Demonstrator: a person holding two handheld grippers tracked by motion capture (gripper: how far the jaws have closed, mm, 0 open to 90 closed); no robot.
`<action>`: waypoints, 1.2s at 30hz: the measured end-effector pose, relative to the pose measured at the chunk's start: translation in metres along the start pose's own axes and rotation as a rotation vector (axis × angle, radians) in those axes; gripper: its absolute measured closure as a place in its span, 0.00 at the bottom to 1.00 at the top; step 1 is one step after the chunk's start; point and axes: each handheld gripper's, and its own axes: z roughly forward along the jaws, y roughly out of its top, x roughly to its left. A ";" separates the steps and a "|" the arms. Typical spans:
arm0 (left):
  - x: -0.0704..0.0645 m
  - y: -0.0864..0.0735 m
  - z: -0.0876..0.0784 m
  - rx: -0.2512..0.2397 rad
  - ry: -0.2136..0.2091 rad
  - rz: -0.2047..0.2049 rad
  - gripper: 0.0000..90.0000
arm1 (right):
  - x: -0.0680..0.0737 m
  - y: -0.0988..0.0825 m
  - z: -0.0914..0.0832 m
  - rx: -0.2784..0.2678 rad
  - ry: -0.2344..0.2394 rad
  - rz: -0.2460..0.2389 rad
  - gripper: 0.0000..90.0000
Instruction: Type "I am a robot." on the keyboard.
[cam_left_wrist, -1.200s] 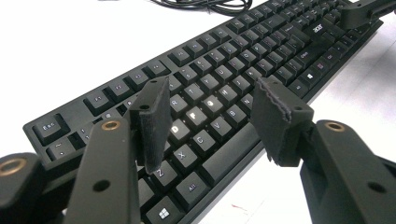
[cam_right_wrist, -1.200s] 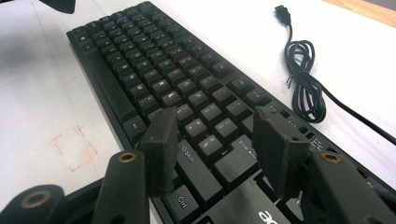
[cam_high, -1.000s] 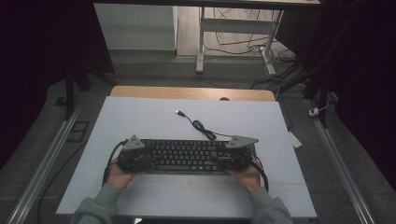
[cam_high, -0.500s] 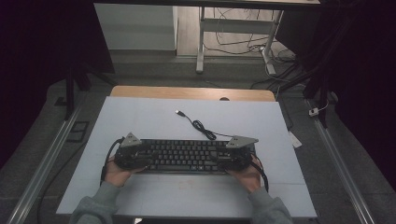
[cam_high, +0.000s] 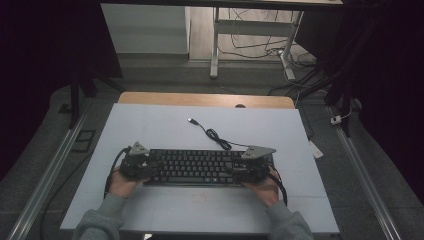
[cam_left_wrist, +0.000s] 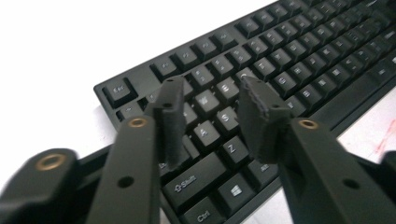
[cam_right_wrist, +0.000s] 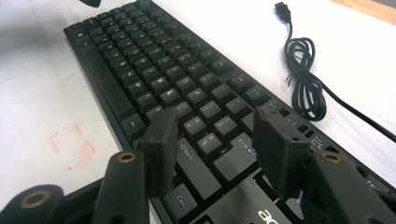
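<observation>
Over each end of the keyboard (cam_high: 192, 166) I hold a tool, left tool (cam_left_wrist: 210, 121) just closing partway, right tool (cam_right_wrist: 215, 144) half open, both empty, ready to press keys.

Dim room, grey floor (cam_high: 45, 150)

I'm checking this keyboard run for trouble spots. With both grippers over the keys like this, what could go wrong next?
The left gripper, whose jaws have just been closing, hangs open over the keyboard; it may press several keys at once. The cable lies coiled loose behind the keyboard and could snag the right gripper.
</observation>
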 end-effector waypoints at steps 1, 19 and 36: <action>0.001 0.000 0.001 0.004 0.002 0.000 0.71 | 0.000 0.000 0.000 0.000 0.000 0.001 0.56; -0.001 -0.002 0.012 0.075 -0.009 0.035 0.98 | 0.000 0.000 0.001 0.003 -0.004 -0.004 0.56; -0.004 -0.002 0.020 0.099 0.016 0.055 0.98 | 0.000 -0.001 0.002 0.006 -0.008 -0.005 0.56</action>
